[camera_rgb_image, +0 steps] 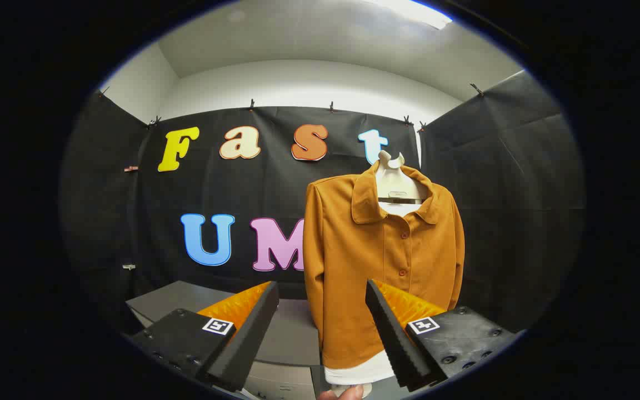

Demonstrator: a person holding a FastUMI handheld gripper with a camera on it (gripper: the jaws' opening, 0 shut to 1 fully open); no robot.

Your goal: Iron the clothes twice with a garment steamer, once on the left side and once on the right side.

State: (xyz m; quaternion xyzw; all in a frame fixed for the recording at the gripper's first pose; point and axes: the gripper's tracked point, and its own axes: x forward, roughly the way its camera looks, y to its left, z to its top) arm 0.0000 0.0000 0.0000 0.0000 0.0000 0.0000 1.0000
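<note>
An orange-brown buttoned shirt [378,261] with a collar hangs upright on a pale hanger form [393,183], over a white underlayer whose hem [359,371] shows below it. It hangs just beyond my gripper [323,291], slightly to the right of the gap between the fingers. My gripper is open and its fingers [248,333] hold nothing. A fingertip of a person's hand [345,393] shows low between the fingers, under the shirt's hem.
A grey table [292,333] stands below and to the left of the shirt, against the black cloth wall [214,189]. More black cloth [514,211] closes the right side close behind the shirt. White wall and a ceiling light [414,11] are above.
</note>
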